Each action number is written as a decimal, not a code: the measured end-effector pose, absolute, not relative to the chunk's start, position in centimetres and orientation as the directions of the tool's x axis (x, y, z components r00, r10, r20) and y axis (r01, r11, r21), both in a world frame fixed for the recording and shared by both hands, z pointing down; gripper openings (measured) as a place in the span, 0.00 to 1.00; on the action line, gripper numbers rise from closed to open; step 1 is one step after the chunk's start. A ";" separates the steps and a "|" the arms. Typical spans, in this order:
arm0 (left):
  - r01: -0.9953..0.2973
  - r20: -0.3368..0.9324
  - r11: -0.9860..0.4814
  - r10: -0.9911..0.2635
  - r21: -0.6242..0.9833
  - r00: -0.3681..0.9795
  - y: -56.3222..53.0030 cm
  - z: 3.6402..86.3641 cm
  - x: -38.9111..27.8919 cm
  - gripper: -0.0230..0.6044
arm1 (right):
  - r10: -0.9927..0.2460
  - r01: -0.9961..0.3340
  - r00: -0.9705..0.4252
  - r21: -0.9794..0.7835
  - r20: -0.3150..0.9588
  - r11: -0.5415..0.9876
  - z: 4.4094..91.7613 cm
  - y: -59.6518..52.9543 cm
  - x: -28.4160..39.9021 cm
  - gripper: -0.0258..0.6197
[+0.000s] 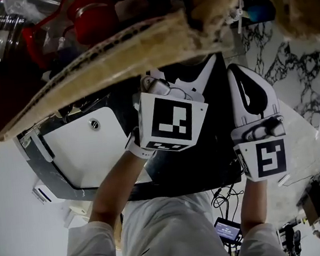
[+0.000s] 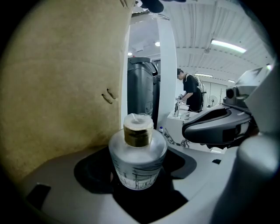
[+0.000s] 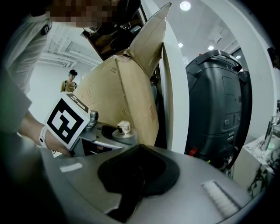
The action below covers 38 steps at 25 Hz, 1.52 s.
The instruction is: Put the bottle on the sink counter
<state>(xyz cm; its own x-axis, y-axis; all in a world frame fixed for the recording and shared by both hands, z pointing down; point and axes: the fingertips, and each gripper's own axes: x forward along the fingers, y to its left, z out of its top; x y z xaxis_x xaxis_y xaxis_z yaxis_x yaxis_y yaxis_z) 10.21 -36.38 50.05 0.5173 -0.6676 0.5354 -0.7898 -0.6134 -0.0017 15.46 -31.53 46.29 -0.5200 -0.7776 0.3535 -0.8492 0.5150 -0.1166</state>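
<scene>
Overhead in the head view, the left gripper [image 1: 181,88] and right gripper [image 1: 248,90] are pointing up beneath a torn brown cardboard box [image 1: 139,41], with a white sink basin [image 1: 83,155] lying below them. In the left gripper view, its jaws are clenching a frosted glass bottle with a gold collar [image 2: 138,155], with the cardboard just to their left. In the right gripper view, its jaws are pressing together on nothing, and the bottle is sitting beyond them to the left.

The print on the bottle [image 2: 138,151] is too blurred to read.
</scene>
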 end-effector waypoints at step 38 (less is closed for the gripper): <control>-0.792 0.541 -0.610 -0.656 0.029 0.526 -28.8 45.4 6.2 0.44 | -0.809 -0.867 -0.484 -0.058 0.334 0.495 41.0 -23.9 13.6 0.06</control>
<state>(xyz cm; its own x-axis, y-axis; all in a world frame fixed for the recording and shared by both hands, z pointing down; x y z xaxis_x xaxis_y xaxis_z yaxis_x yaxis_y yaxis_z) 6.18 -28.80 45.45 0.5256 -0.6564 0.5412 -0.7919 -0.6099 0.0294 13.55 -23.90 40.96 -0.4845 -0.8086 0.3339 -0.8668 0.4953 -0.0582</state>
